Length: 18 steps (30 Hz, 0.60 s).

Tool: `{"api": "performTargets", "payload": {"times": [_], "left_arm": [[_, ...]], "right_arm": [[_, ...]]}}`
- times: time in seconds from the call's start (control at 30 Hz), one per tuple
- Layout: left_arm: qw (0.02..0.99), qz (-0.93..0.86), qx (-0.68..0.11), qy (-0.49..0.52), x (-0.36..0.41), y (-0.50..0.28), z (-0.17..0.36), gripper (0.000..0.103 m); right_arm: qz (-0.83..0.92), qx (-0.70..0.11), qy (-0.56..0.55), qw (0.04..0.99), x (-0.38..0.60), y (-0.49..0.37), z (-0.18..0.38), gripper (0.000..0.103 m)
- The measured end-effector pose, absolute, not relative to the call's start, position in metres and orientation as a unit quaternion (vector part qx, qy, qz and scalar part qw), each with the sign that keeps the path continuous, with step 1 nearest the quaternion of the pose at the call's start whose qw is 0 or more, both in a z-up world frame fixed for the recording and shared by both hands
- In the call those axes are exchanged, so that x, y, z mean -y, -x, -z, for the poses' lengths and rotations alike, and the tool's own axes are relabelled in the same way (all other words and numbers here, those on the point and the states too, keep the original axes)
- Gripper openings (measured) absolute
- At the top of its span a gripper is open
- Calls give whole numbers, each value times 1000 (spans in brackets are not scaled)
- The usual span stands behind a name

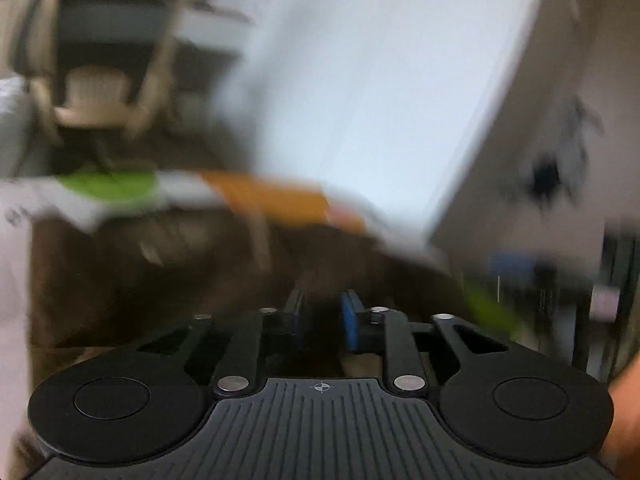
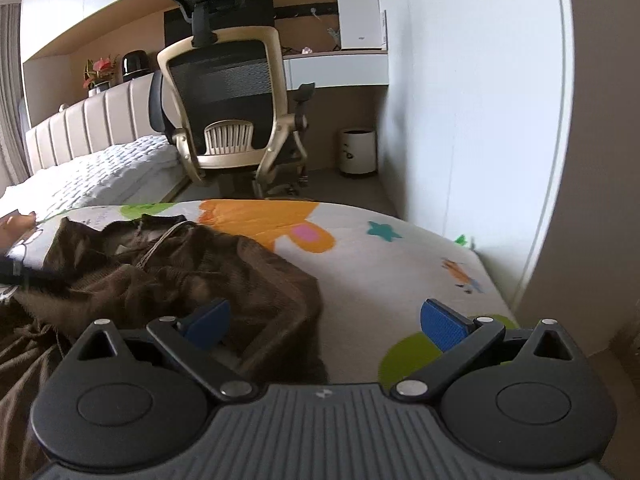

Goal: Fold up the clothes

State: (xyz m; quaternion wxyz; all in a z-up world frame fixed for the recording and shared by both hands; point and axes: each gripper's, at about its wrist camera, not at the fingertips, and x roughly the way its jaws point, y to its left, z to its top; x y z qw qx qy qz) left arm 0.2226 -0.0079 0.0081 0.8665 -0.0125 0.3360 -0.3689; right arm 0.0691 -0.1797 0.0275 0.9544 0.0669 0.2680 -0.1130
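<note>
Right wrist view shows one brown garment (image 2: 168, 276), crumpled and unfolded, lying on the near left part of one printed play mat (image 2: 380, 256); its cloth runs off the mat's near left edge toward the camera, while the mat's right half and far right corner are bare. The right gripper (image 2: 324, 320) hangs over the garment's right border with its two blue pads (image 2: 444, 324) spread wide apart and nothing between them. At the mat's far left edge a hand (image 2: 16, 226) and a dark, blurred bar show, too cut off to tell more.

Beyond the mat's far edge stands one office chair (image 2: 236, 108) with a mesh back, one bed (image 2: 100, 168) to its left, one white bin (image 2: 359, 152) by the wall and one desk (image 2: 336, 68) behind.

Left wrist view is heavily smeared. The left gripper (image 1: 326, 312) has its two pads (image 1: 350, 320) standing a narrow gap apart with nothing clamped between them, above blurred brown cloth.
</note>
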Motion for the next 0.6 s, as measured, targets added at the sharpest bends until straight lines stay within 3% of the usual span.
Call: {"api": "performTargets", "payload": {"times": [0.1, 0.27, 0.3, 0.47, 0.6], "left_arm": [[879, 353, -318, -43, 10, -212, -6, 62], [890, 323, -315, -60, -12, -205, -9, 82], [896, 306, -313, -73, -16, -205, -8, 84], [903, 226, -329, -157, -28, -209, 9, 87], [906, 209, -337, -146, -45, -216, 21, 92]], "right_arm": [[110, -261, -70, 956, 179, -66, -31, 102], [-16, -276, -84, 957, 141, -89, -47, 84], [-44, -286, -85, 954, 130, -99, -49, 78], [-78, -347, -61, 932, 86, -153, -30, 74], [-108, -393, -62, 911, 67, -174, -14, 38]]}}
